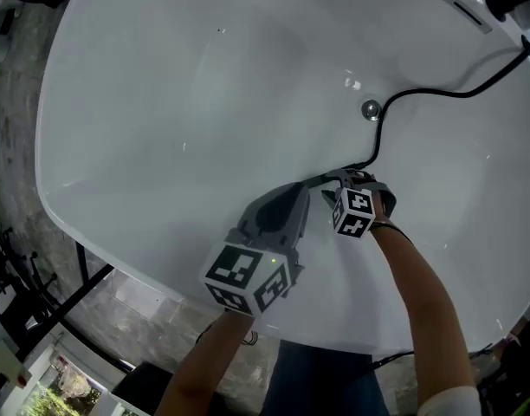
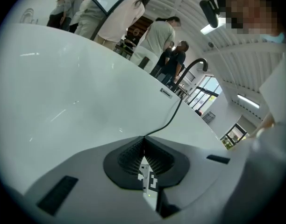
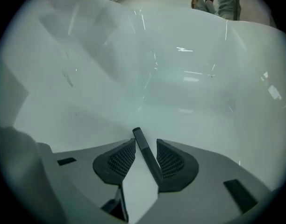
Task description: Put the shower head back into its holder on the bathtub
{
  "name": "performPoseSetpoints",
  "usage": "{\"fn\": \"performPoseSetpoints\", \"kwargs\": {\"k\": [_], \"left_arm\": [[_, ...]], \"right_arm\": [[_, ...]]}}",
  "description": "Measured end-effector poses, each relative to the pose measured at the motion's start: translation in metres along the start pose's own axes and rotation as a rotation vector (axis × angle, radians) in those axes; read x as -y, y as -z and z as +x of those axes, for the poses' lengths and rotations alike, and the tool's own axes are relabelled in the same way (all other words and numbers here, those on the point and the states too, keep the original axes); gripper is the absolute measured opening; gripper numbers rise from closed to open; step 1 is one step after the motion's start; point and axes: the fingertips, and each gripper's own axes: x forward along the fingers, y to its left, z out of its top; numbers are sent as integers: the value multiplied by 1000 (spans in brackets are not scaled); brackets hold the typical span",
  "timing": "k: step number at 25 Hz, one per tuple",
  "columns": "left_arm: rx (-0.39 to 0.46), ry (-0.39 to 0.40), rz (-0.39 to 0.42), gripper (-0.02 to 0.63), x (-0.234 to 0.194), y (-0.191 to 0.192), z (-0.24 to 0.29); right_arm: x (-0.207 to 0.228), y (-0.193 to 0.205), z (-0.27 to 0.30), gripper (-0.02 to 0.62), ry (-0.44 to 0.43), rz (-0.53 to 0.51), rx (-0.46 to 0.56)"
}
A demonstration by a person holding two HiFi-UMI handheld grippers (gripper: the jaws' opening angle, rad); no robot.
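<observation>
Straddling the shower head (image 3: 147, 158) open-jawed, the right gripper (image 3: 146, 143) is needing a centred squeeze; the left gripper (image 2: 144, 140), at seven o'clock, is idling closed.

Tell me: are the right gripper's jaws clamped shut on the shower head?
No: the right gripper view shows the right gripper with jaws apart and a gap beside the dark shower head between them.

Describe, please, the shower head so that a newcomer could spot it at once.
Look into the white bathtub and follow the black hose from its far rim, past the round metal drain. At the hose's end, between the right gripper's parted jaws, sits the shower head: a slim, straight, dark rod, unlike the curving hose.
</observation>
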Motion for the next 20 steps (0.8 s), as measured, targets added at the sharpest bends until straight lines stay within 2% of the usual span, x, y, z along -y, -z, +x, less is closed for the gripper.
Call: {"fn": "performPoseSetpoints", "kwargs": {"k": [3,6,8,14,20], "left_arm": [[-80,44,-25,3,-6,12,18],[-146,61,-127,3,-17,23,33],[-183,49,-164,3,-27,30,39],[-242,-1,-169,3,-48,45,47],[-244,3,-200,3,-52,47,50]], "right_arm": [[-2,17,27,130,-26,-54,-51],[-2,32,50,133,-40,-138,-111],[-5,37,63,133,-50,-192,-139],[-7,52,89,144,-47,-307,-229],[-7,56,105,144,-58,-350,-271]]}}
